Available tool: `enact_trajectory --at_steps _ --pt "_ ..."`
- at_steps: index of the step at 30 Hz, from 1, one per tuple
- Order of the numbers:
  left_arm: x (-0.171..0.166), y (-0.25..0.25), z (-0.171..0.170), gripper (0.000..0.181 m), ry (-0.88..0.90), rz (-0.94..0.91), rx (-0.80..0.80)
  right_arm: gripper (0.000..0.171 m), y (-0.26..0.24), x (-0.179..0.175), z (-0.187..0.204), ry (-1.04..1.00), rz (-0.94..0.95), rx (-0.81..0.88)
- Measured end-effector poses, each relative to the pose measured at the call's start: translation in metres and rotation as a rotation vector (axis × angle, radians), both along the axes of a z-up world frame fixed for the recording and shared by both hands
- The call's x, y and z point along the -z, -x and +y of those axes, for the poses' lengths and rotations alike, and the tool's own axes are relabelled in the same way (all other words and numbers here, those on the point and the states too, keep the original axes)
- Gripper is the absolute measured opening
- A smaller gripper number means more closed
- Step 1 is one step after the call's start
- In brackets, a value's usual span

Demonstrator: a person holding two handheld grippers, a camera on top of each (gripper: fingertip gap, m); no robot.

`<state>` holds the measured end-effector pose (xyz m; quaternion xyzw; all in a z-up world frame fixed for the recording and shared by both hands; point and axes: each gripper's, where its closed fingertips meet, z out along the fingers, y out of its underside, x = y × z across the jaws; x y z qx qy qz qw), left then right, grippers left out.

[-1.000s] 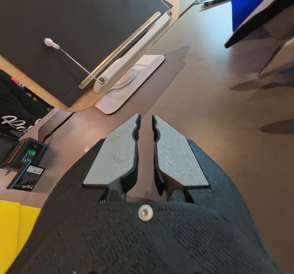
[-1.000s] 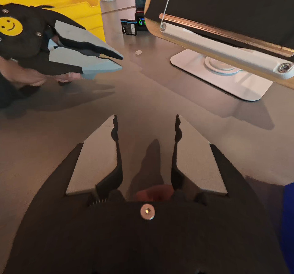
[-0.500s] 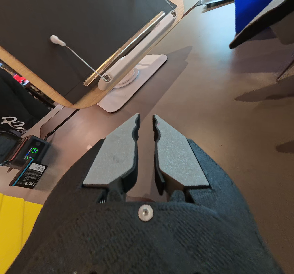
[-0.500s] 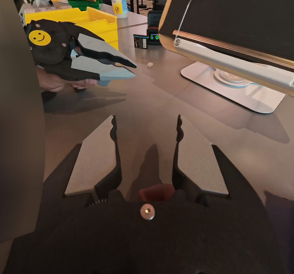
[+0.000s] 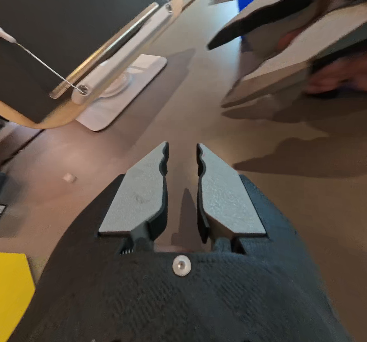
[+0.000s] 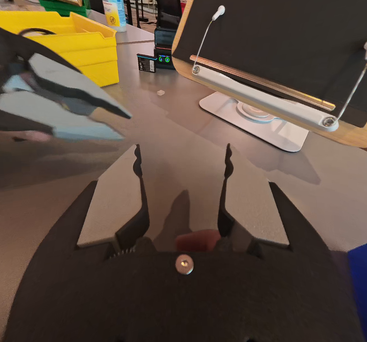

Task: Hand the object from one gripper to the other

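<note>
Both grippers have drawn closer; left gripper point(image 5: 182, 149) slightly parted, right gripper point(image 6: 182, 149) spread wide, both empty; object unseen.

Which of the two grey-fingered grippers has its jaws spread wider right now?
The right gripper: its grey fingers stand well apart with bare grey table showing between them, while the left gripper leaves only a narrow gap. Neither holds anything.

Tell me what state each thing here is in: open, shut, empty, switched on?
Left gripper: jaws slightly apart, nothing between them.
Right gripper: jaws wide open, empty.
Book stand: tilted back on its base, holding no book.
Charger: screen lit.
Yellow bins: stacked; contents hidden.
</note>
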<state>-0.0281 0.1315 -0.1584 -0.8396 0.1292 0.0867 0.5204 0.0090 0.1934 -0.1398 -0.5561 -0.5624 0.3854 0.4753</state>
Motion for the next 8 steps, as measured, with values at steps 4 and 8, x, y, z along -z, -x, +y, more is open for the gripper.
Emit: enact_trajectory --at_steps 4,8 --pt "-0.053 0.002 -0.045 0.021 -0.041 -0.082 -0.027 0.083 0.019 0.0 0.0 -0.001 0.006 0.007" --pt "-0.1 0.071 -0.101 0.021 0.058 -0.015 -0.142 0.082 0.036 -0.004 -0.004 -0.052 0.03 -0.022"
